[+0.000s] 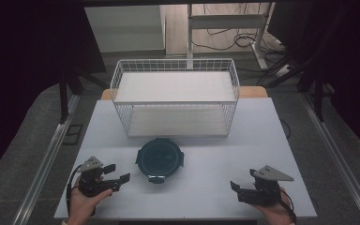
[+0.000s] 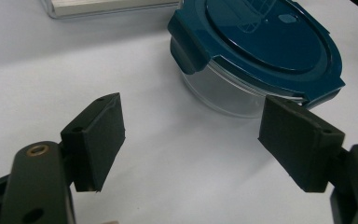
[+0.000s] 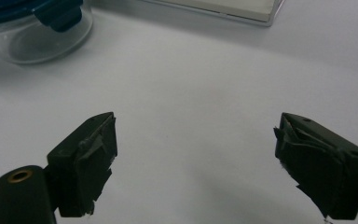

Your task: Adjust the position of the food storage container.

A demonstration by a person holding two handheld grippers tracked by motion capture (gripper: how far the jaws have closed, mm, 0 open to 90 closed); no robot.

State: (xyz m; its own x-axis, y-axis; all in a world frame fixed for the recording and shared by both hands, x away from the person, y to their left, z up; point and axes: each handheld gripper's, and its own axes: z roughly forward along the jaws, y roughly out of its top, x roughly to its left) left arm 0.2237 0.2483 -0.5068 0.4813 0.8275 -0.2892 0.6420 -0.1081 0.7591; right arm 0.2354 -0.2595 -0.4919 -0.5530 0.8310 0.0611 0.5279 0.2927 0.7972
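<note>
A round glass container with a dark teal clip-on lid point(image 1: 159, 158) sits on the white table point(image 1: 206, 192), just in front of a white wire basket point(image 1: 175, 96). My left gripper point(image 1: 116, 172) rests at the table's near left, held by a hand, jaws open and pointing right toward the container point(image 2: 256, 51), with nothing between them point(image 2: 193, 140). My right gripper point(image 1: 236, 191) lies at the near right, open and empty point(image 3: 193, 163), pointing left. The container's glass wall and a lid clip point(image 3: 37, 28) show at the upper left of the right gripper view.
The wire basket has a white shelf board inside and stands at the table's far half. Its base edge point(image 3: 223, 9) crosses the top of the right gripper view. Bare tabletop lies between the two grippers. Desk legs and cables point(image 1: 243, 37) sit beyond the table.
</note>
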